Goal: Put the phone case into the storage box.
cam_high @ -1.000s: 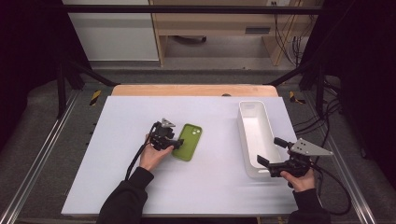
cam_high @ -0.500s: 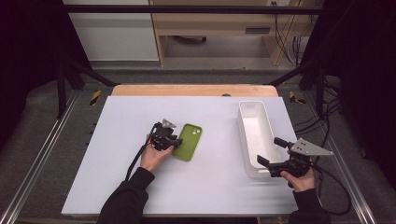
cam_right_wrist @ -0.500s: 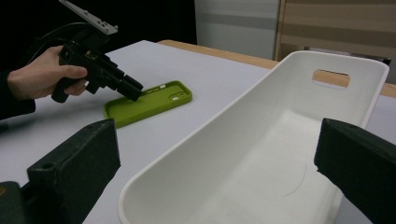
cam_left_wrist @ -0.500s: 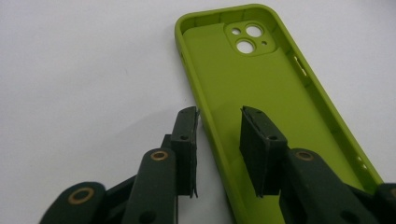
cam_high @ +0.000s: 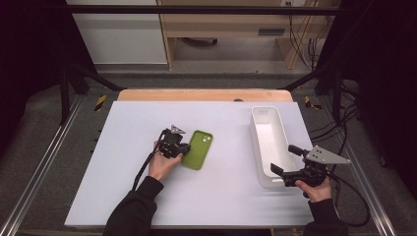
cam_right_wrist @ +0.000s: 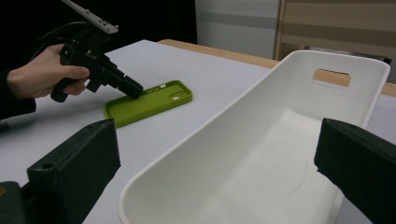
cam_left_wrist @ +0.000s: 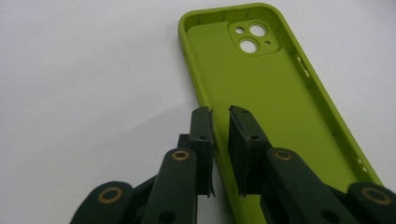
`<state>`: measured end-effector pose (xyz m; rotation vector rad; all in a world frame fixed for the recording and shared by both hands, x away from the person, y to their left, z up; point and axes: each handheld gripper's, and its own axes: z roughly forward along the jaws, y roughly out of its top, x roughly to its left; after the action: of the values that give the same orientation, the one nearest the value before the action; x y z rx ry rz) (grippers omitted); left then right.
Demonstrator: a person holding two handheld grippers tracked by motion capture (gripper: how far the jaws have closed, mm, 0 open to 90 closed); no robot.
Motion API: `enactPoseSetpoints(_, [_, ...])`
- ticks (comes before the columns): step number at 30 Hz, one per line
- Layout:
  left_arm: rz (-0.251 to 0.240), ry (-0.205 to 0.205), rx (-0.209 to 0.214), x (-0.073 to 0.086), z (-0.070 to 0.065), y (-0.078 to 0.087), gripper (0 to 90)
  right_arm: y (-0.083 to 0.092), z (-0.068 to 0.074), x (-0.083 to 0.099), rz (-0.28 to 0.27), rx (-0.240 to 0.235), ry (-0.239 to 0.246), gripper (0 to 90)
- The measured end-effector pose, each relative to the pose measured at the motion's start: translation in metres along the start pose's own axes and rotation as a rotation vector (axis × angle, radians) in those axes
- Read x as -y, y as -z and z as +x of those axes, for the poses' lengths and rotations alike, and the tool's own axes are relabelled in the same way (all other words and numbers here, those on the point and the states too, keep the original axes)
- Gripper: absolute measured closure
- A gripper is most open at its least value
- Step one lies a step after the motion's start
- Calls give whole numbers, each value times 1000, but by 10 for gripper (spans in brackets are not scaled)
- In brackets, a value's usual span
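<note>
High view showed one green phone case [cam_high: 197, 149] lying open side up near the middle of the white table [cam_high: 123, 162]; no words could be read on it; one white tray [cam_high: 268, 142] sat by the right edge; the left gripper [cam_high: 183, 149] pointed right, and its jaws had just been closing on the case's left wall; the right gripper [cam_high: 284, 162] was held low, jaws wide apart around the tray's near end.

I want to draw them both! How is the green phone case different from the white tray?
The phone case is green, flat and thin; the tray is white, deeper and longer. The left gripper straddles the case's side wall; the right gripper is open around the tray's near end. Both lie open side up.
</note>
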<state>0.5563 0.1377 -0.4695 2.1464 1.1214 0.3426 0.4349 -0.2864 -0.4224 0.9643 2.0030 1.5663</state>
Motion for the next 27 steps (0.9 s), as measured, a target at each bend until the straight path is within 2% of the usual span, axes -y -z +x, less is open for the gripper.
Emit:
enactPoseSetpoints(9, [11,-14,-33,-2,-4,0,825,0,0,0,0,0,0,6])
enactPoseSetpoints(27, [0,-23,-57,-2,-6,0,872,0,0,0,-3,2,1,6])
